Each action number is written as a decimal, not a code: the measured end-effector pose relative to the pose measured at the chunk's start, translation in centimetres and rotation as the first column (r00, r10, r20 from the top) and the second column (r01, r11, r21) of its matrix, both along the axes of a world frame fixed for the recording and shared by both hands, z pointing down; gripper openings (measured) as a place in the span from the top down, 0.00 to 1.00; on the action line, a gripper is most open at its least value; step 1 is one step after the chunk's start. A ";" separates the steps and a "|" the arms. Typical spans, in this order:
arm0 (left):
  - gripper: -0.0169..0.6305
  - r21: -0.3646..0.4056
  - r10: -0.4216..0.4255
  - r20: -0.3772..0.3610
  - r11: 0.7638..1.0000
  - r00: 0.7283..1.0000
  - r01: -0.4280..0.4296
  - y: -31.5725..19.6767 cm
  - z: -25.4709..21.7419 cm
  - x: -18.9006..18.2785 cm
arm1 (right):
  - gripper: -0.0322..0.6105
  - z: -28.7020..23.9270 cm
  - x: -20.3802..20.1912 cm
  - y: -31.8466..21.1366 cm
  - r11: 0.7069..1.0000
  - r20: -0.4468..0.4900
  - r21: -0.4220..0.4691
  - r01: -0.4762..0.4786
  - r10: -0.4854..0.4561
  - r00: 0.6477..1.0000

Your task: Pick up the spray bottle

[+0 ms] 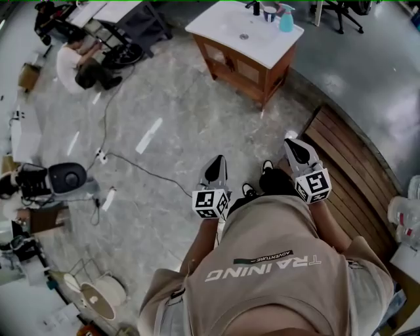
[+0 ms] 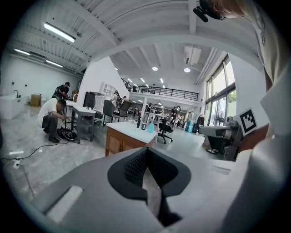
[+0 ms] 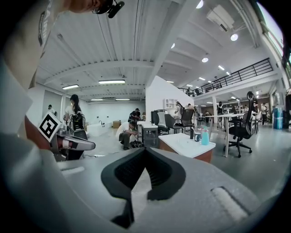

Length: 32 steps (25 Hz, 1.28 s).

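The teal spray bottle (image 1: 287, 18) stands at the far end of a white sink top (image 1: 230, 29) on a wooden cabinet, beside a dark mug (image 1: 270, 12). It is far ahead of both grippers. My left gripper (image 1: 216, 161) and right gripper (image 1: 293, 144) are held at waist height over the floor, both shut and empty. In the left gripper view the bottle (image 2: 150, 127) shows small above the closed jaw tips (image 2: 146, 151). In the right gripper view the bottle (image 3: 205, 136) stands to the right of the closed jaw tips (image 3: 145, 149).
A crouching person (image 1: 79, 64) works by a desk at the far left. A cable (image 1: 141, 167) runs across the stone floor to a grey machine (image 1: 67, 178). Wooden decking (image 1: 354, 174) lies to the right. An office chair (image 1: 341, 10) stands behind the cabinet.
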<state>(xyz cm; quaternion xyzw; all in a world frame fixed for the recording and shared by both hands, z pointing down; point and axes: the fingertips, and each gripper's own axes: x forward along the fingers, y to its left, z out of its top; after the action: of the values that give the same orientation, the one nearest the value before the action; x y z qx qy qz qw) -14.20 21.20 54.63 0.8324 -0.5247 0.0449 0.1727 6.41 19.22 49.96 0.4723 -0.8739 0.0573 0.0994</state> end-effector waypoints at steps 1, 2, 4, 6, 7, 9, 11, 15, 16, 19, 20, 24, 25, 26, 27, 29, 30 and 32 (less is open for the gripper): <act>0.95 -0.009 -0.006 0.003 1.000 1.000 0.006 -0.1 0.5 -0.3 | 0.95 0.2 -0.3 0.0 1.000 -0.005 -0.008 0.007 -0.007 1.000; 0.95 -0.015 -0.011 0.014 1.000 1.000 0.011 -0.2 0.8 -0.5 | 0.95 0.3 -0.7 -0.2 1.000 -0.006 -0.018 0.013 -0.013 1.000; 0.95 -0.015 -0.016 0.048 1.000 0.999 0.017 -0.4 0.9 -0.4 | 0.95 0.3 -1.1 -0.9 0.999 -0.013 -0.037 0.032 -0.032 0.999; 0.95 -0.018 -0.022 0.065 1.000 0.998 0.023 -0.7 1.0 0.0 | 0.95 0.2 -1.5 -2.2 0.998 -0.026 -0.044 0.054 -0.055 0.998; 0.95 -0.025 -0.028 0.067 0.999 0.997 0.029 -1.1 1.2 -0.1 | 0.95 0.2 -1.9 -3.0 0.997 -0.026 -0.043 0.064 -0.065 0.998; 0.95 -0.044 -0.036 0.063 0.998 0.997 0.038 -1.9 1.6 -0.3 | 0.95 0.2 -2.9 -4.6 0.996 -0.013 -0.035 0.085 -0.085 0.996; 0.95 -0.057 -0.039 0.053 0.998 0.998 0.042 -3.0 1.7 -0.5 | 0.95 0.3 -3.9 -6.2 0.994 0.002 -0.030 0.107 -0.107 0.994; 0.95 -0.065 -0.051 0.059 0.996 0.997 0.055 -6.3 0.8 -2.0 | 0.95 1.7 -5.3 -9.6 0.991 0.043 -0.058 0.122 -0.120 0.992; 0.95 -0.062 -0.053 0.067 0.996 0.996 0.057 -7.2 0.5 -2.5 | 0.95 1.7 -5.7 -10.7 0.991 0.049 -0.052 0.124 -0.121 0.991; 0.95 -0.063 -0.053 0.093 0.996 0.994 0.059 -10.9 0.4 -3.1 | 0.95 1.1 -6.1 -15.2 0.992 0.055 -0.004 0.127 -0.127 0.990; 0.95 -0.064 -0.051 0.104 0.996 0.993 0.058 -12.3 0.4 -3.1 | 0.95 1.1 -6.1 -16.7 0.992 0.062 0.006 0.124 -0.124 0.990; 0.95 -0.017 -0.032 0.127 0.999 0.991 0.034 -18.6 -1.7 -2.2 | 0.95 1.8 -5.1 -21.6 0.994 0.078 0.008 0.111 -0.112 0.991; 0.95 0.001 -0.031 0.127 1.000 0.991 0.031 -20.2 -2.4 -1.9 | 0.95 1.9 -4.8 -22.7 0.994 0.073 0.008 0.113 -0.113 0.991; 0.95 0.016 -0.034 0.125 0.999 0.992 0.032 -21.5 -2.9 -1.8 | 0.95 1.9 -4.5 -23.6 0.993 0.064 0.012 0.117 -0.118 0.991; 0.95 0.029 -0.039 0.121 0.999 0.992 0.035 -22.6 -3.3 -1.7 | 0.95 1.7 -4.3 -24.5 0.992 0.055 0.017 0.123 -0.124 0.991; 0.95 0.042 -0.047 0.123 0.998 0.991 0.042 -24.4 -3.7 -1.7 | 0.95 1.6 -4.0 -26.0 0.992 0.043 0.025 0.128 -0.129 0.991; 0.95 0.042 -0.049 0.123 0.998 0.991 0.044 -25.1 -3.6 -1.7 | 0.95 1.7 -3.8 -26.7 0.992 0.043 0.023 0.124 -0.125 0.991; 0.95 0.024 -0.052 0.110 0.998 0.993 0.050 -26.3 -3.1 -1.6 | 0.95 1.8 -3.2 -27.8 0.994 0.043 0.017 0.112 -0.112 0.993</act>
<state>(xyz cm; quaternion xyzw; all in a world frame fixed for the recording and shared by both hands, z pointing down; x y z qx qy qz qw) -15.77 -5.09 51.53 0.8167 -0.5551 0.0809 0.1355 3.17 -8.58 51.78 0.4218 -0.9014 0.0556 0.0800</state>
